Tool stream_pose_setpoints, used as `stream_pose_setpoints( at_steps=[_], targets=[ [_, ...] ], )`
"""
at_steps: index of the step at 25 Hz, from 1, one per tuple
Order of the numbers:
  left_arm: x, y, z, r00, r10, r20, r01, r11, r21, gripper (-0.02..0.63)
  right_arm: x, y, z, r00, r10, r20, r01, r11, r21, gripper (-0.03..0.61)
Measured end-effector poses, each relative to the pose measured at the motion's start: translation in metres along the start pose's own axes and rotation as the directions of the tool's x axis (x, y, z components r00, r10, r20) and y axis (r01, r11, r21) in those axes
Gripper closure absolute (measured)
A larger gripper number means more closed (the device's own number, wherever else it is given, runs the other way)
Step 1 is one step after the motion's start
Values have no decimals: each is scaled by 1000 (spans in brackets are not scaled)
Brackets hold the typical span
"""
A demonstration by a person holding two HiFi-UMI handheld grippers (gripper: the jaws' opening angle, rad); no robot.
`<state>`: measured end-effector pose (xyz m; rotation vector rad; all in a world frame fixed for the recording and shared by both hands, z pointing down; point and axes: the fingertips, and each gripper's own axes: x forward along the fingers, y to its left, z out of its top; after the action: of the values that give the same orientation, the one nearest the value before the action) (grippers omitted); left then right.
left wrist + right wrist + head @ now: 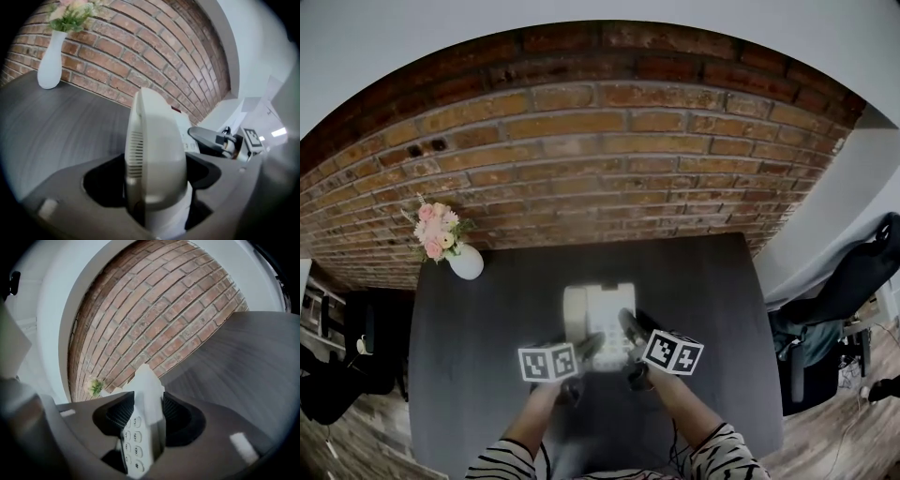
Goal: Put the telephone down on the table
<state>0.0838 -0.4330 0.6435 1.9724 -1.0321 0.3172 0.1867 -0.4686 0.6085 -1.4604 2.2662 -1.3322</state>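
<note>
We hold the cream plastic keypad telephone (598, 317), left gripper (584, 349) clamping its slotted handset (157, 150), right gripper (630, 330) pinching its keypad edge.

- Head view: soft, even, rather dim light with muted colours. Fisheye distortion bows the brick wall (581, 159) into an arch from 9 to 3 o'clock.
- Head view: the dark table (478, 337) shows only a dull, matte sheen. Detail smears toward the rim.
- Left gripper view: a black vignette rings the frame. The telephone (157, 154), very close at centre, is soft-focused, and its lower half is shaded.
- Left gripper view: motion blur streaks the tabletop at 9 o'clock. A bright, washed-out patch sits at 3 o'clock.
- Right gripper view: the corners are black. The tabletop at 3 o'clock is streaked with motion blur. The keypad (133, 437) at 6 o'clock stays legible, and the bricks at 12 o'clock curve strongly.
</note>
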Motion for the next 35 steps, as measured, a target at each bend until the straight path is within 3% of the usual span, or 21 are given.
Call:
stream_pose_setpoints(
  at_steps=[12, 35],
  targets=[
    [68, 31, 50, 1000, 26, 3, -26, 1000, 0, 242, 73, -39, 40, 1000, 6, -11, -6, 1000, -11, 390],
    [143, 71, 72, 996, 77, -54, -78, 997, -17, 239, 141, -97, 58, 999, -25, -45, 25, 1000, -5, 387]
  ],
)
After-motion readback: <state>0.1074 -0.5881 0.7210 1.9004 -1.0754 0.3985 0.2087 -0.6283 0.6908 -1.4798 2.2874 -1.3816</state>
